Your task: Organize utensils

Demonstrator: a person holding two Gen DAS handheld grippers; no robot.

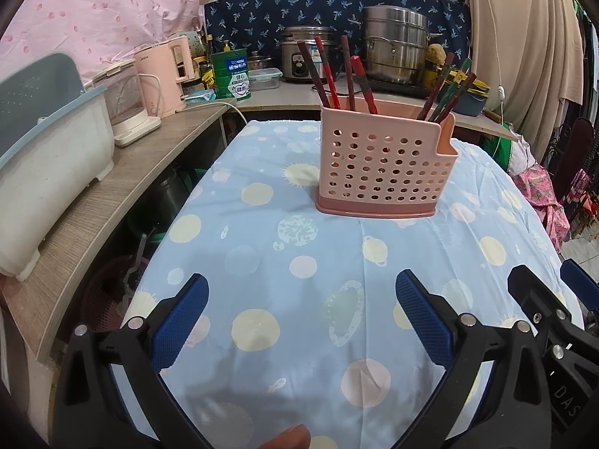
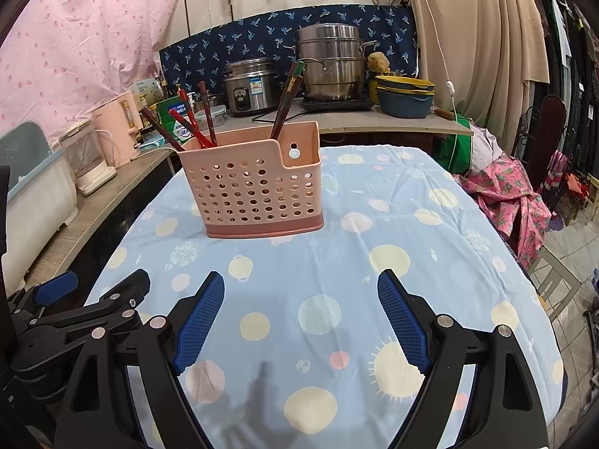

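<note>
A pink perforated utensil holder (image 1: pixel 382 166) (image 2: pixel 258 187) stands on the blue planet-print tablecloth (image 1: pixel 299 262) (image 2: pixel 337 247). Several red and dark chopsticks (image 1: pixel 333 75) (image 2: pixel 194 123) lean in its left part. Several more chopsticks (image 1: pixel 445 89) (image 2: pixel 286 101) stand in its right part. My left gripper (image 1: pixel 301 292) hovers over the near cloth, open, with nothing between its blue pads. My right gripper (image 2: pixel 301 288) is also open and empty, close to the left one. Each gripper shows at the edge of the other's view.
A wooden shelf (image 1: pixel 123 187) runs along the left with a white dish tub (image 1: pixel 45 164) and a pink kettle (image 1: pixel 164 75). Behind the table, a counter holds a rice cooker (image 2: pixel 251 86), a steel steamer pot (image 2: pixel 333 63) and stacked bowls (image 2: pixel 406 97). Clothes (image 2: pixel 509 202) hang at right.
</note>
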